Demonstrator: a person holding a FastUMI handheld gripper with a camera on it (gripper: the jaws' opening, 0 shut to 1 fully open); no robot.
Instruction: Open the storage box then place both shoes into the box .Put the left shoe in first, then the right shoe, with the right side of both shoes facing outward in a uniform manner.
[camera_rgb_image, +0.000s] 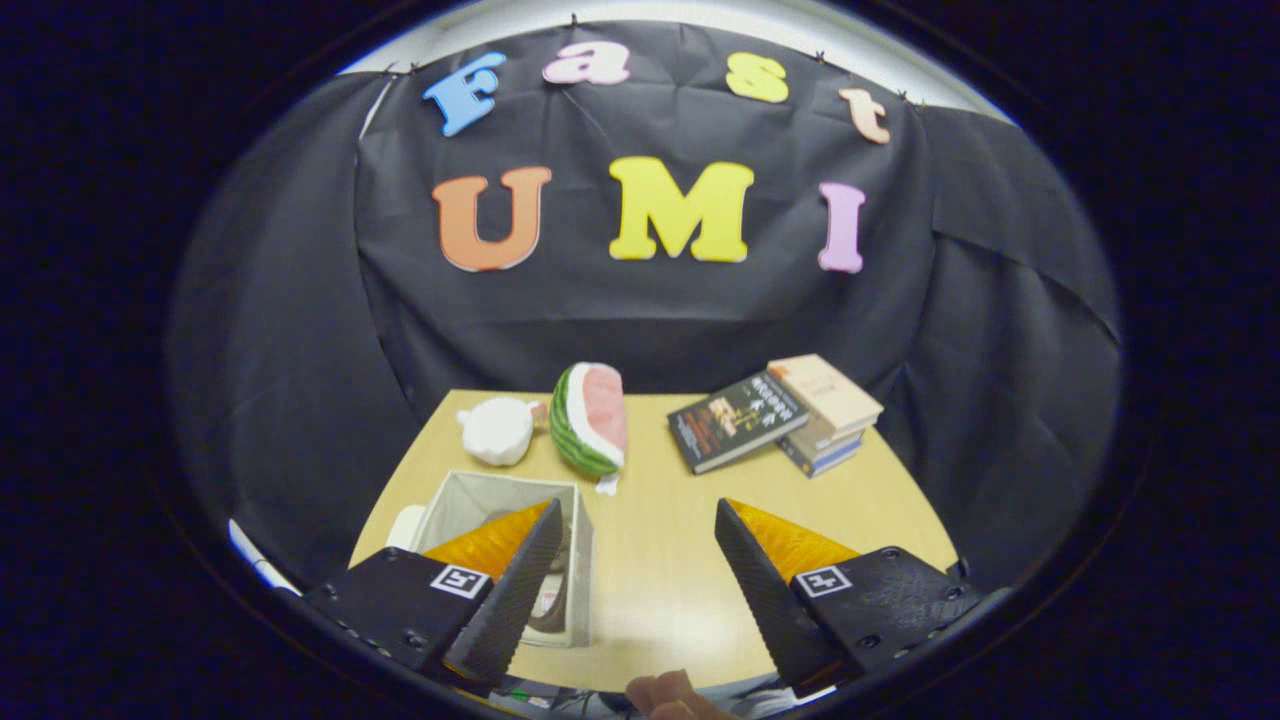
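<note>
Your tongs (635, 530) stood wide apart over the pale wooden desk (660, 560), gripping nothing. The open white fabric storage box (478, 497) sat behind your left finger, something dark inside it. Beyond lay a plush watermelon slice (592, 418), a white pouch (497, 430) and stacked books (780, 412).
</note>
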